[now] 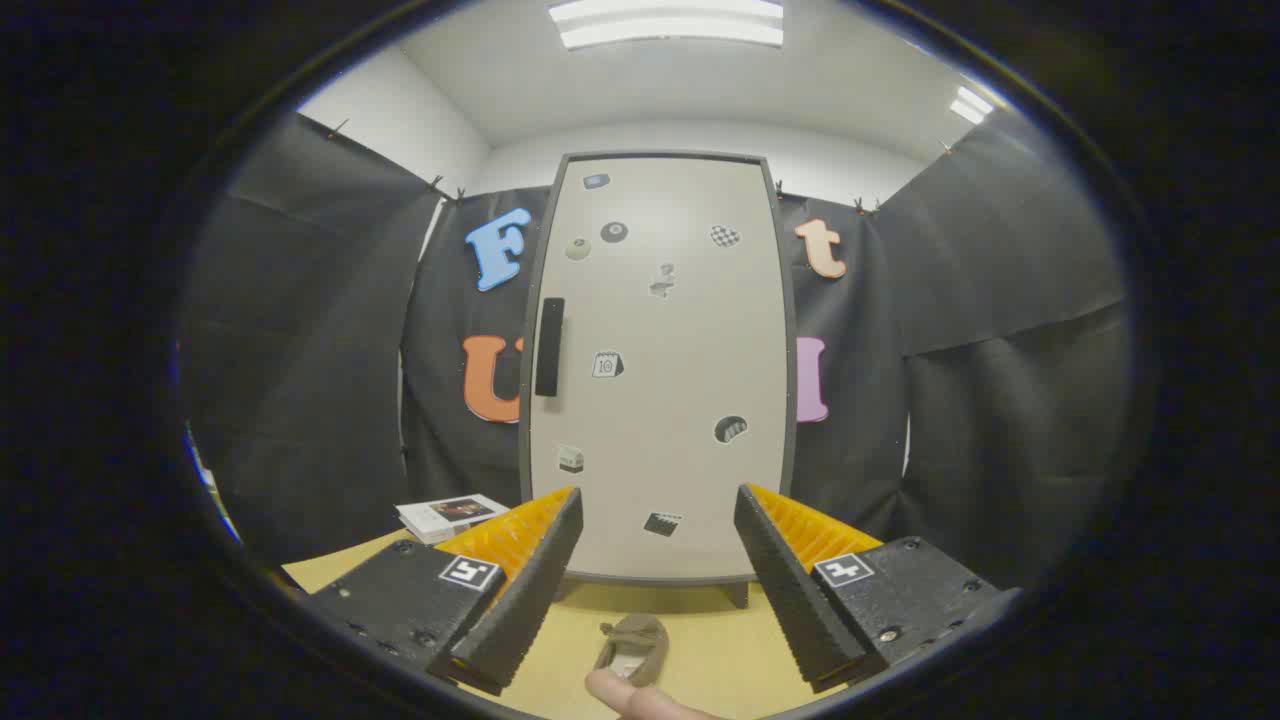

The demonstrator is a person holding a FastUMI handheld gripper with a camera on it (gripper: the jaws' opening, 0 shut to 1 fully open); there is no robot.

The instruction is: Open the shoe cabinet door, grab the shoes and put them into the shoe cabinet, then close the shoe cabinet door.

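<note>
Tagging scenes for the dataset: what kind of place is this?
Probably a staged data-collection booth, not a home: black cloth walls on clips, office ceiling lights, and a lone shoe cabinet with its door shut on a yellow tabletop. The open tongs frame a brown shoe.

Ahead of you, the yellow counter (720, 650) carries a small stack of booklets (450, 516) lying flat toward its left rear, close to the draped black cloth wall (300, 380). Overhead you see two ceiling light panels (666, 22), both lit.
</note>
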